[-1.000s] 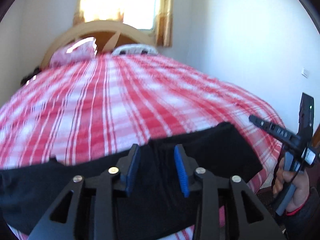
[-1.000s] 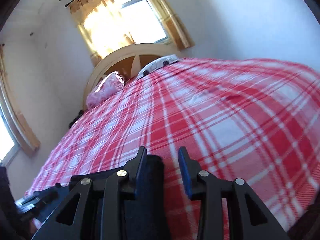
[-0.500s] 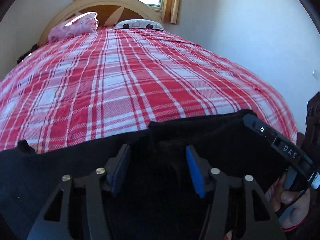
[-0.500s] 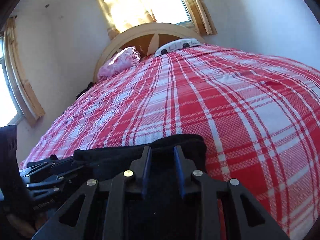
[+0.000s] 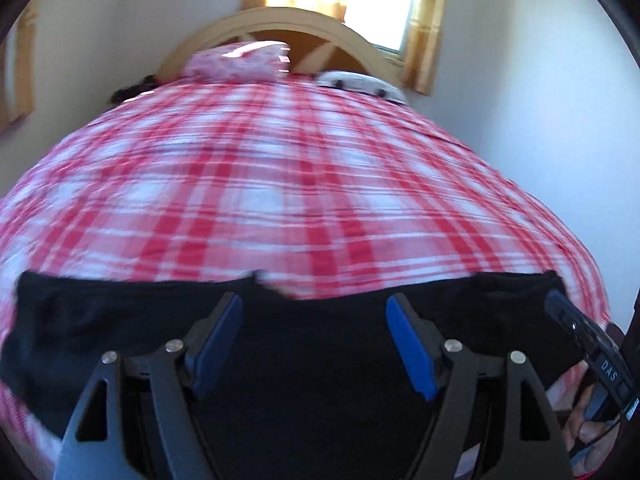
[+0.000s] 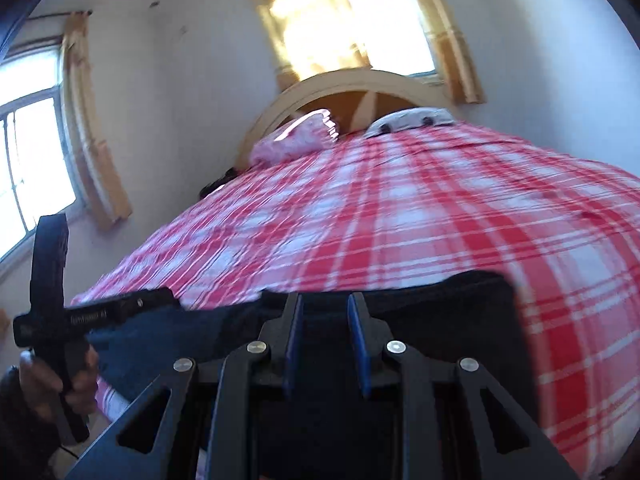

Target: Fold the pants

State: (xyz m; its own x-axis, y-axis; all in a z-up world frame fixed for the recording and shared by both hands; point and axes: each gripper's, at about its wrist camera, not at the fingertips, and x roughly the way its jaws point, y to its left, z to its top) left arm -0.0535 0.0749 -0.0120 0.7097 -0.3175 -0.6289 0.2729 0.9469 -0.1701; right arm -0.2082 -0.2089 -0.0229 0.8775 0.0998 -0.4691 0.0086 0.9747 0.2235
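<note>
the black pants lie flat across the near edge of the plaid bed, at 6 o'clock. left gripper has just been opening, spread wide above the cloth, gripping nothing. right gripper is narrowed; whether it pinches fabric i cannot tell. folds seem still to come

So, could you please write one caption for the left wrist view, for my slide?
Left gripper, fingers spread open, above black pants on a red plaid bedspread.

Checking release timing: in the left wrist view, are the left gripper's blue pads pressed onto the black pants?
No: the left gripper stands wide open, its pads apart above the black pants.
</note>
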